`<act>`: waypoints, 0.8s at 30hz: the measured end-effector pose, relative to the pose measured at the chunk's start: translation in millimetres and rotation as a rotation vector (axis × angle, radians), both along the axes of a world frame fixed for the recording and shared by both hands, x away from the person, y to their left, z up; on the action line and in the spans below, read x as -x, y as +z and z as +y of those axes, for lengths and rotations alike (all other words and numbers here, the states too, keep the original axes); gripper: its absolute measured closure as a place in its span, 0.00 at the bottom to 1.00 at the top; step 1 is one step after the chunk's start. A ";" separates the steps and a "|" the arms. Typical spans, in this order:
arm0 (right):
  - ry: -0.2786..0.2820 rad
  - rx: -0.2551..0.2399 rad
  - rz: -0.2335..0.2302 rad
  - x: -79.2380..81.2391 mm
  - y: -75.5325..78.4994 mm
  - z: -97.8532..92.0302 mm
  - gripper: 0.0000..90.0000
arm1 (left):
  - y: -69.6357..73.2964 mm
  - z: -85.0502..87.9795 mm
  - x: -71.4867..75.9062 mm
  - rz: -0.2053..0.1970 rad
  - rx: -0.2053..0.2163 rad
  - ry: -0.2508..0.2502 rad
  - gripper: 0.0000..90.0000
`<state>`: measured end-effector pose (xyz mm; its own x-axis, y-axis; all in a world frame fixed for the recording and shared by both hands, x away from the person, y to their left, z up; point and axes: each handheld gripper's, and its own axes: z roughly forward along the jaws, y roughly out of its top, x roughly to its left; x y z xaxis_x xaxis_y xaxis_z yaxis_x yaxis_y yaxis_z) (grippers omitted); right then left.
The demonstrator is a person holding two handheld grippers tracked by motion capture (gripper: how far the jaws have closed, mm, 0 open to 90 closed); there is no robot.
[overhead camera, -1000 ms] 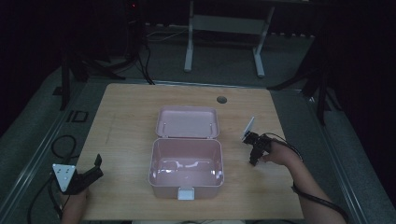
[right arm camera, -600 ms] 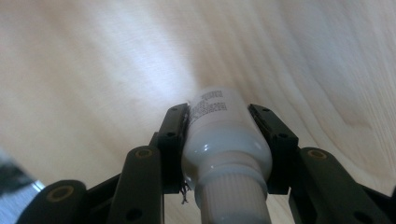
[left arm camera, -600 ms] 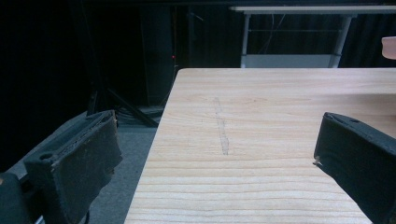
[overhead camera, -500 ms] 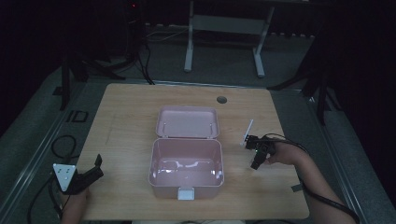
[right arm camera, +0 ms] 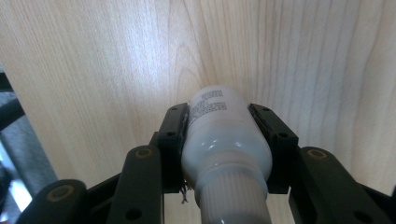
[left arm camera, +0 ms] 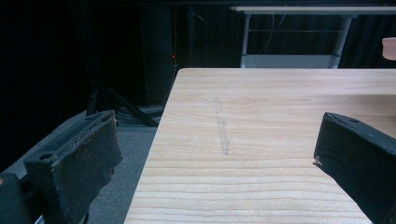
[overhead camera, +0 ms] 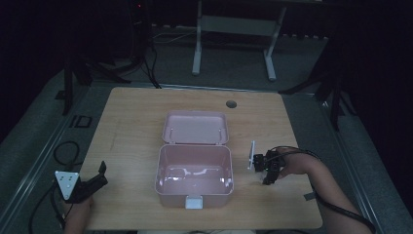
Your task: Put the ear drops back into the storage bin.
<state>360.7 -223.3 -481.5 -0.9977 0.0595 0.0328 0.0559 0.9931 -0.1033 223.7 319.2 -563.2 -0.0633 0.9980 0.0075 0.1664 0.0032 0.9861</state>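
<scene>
Right claw (right arm camera: 219, 140): clamped on a small white plastic bottle (right arm camera: 224, 140), black pads pressed to both sides of its smooth rounded body; ribbed cap toward the hand, printed base pointing away, so the bottle's long axis runs along the jaws. Held clear above the pale wood-grain worktop (overhead camera: 126, 126), just right of the open pink plastic box (overhead camera: 194, 173), whose empty glossy tub lies toward the person's left from this claw (overhead camera: 265, 168); a short carry that way would likely bring the bottle over the rim. Box lid (overhead camera: 196, 127): hinged back flat, rounded corners. Left claw (left arm camera: 215, 158): jaws spread wide, holding nothing, resting at the near left corner of the worktop, farther from the box.
</scene>
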 end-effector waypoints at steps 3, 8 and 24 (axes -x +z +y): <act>0.024 -0.003 -0.007 3.8 2.7 5.0 0.66 | -0.1 -0.2 -0.1 0.000 -0.001 0.000 0.01; 0.054 0.008 0.009 9.9 7.0 13.4 0.66 | -0.1 -0.2 -0.1 -0.001 -0.002 -0.001 0.01; -0.021 -0.001 0.021 16.2 38.8 26.1 0.66 | -0.3 -0.6 -0.3 -0.004 -0.003 0.001 0.01</act>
<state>344.5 -197.2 -442.6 -0.9953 0.0805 0.0539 0.0745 0.9918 -0.1039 224.0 318.5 -563.5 -0.0642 0.9979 0.0100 0.1628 0.0006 0.9867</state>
